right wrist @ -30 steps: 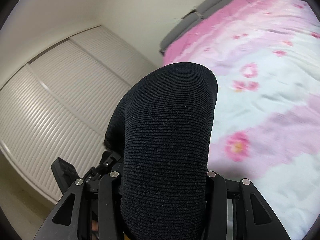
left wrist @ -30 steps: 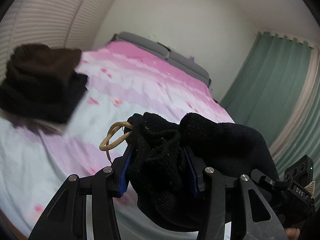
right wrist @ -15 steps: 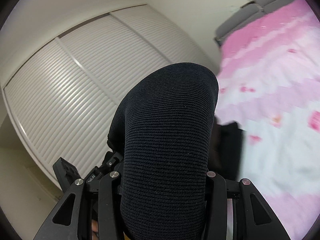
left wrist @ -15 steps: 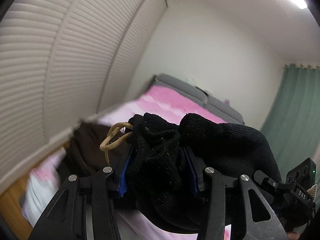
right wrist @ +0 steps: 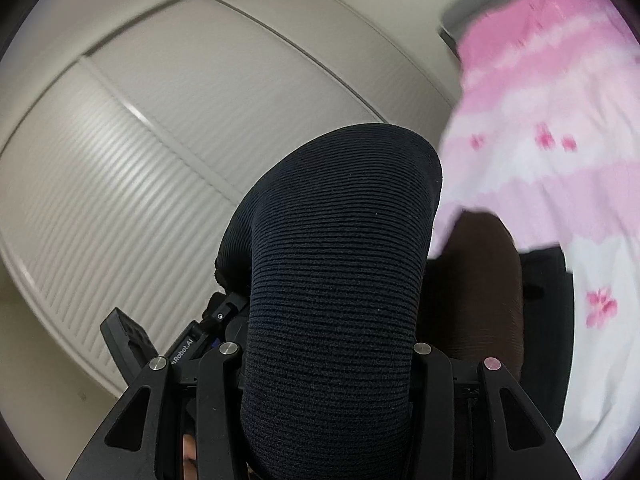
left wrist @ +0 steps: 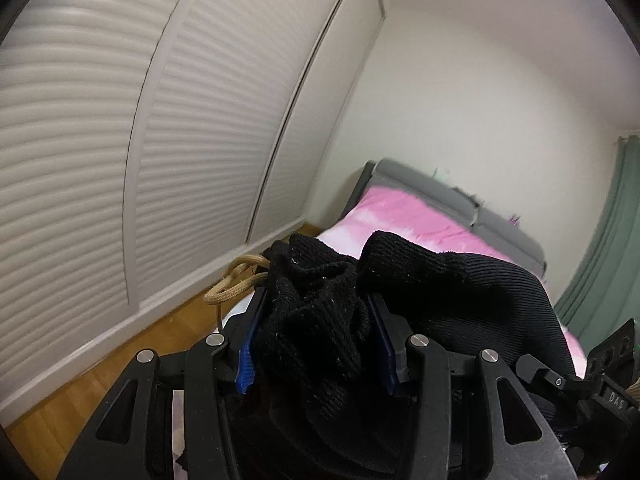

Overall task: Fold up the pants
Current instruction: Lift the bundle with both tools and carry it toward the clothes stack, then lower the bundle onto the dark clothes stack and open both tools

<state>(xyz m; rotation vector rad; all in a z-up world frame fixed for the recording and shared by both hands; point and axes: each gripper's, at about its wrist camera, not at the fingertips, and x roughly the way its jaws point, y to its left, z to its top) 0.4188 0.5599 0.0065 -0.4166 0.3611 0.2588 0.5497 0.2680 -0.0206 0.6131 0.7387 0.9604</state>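
Gripping a bunched end of the black knit pants point(left wrist: 320, 320), the left hand-held gripper point(left wrist: 316, 332) has its blue pads pressed into the crumpled fabric from both sides, and a tan drawstring point(left wrist: 234, 284) loops out just left of the pinch, so this looks like the waistband end. From there the cloth runs off to the right in the left wrist view, draped over the gripper's right-hand linkage toward the other tool, whose black body shows at the lower right edge. The right hand-held gripper point(right wrist: 328, 360) is likewise clamped on the pants point(right wrist: 336, 280): a thick, smooth ribbed roll fills the whole gap between its fingers and stands up past them, hiding the tips.

So the garment hangs in the air, stretched between the two grippers with its long axis running from one to the other, and neither is nearer than the other; each holds one end. The move to come probably turns on where the bed point(left wrist: 400, 216) lies: ahead and to the right of both tools, with a pile of dark brown clothing point(right wrist: 480, 280) on its near edge just beyond the right gripper.

Compared with a second ago, both views have swung left. The white louvred wardrobe doors point(left wrist: 100, 160) and the wooden floor point(left wrist: 120, 344) now fill most of the left view, where pink bedding did before. Both grips look unchanged.
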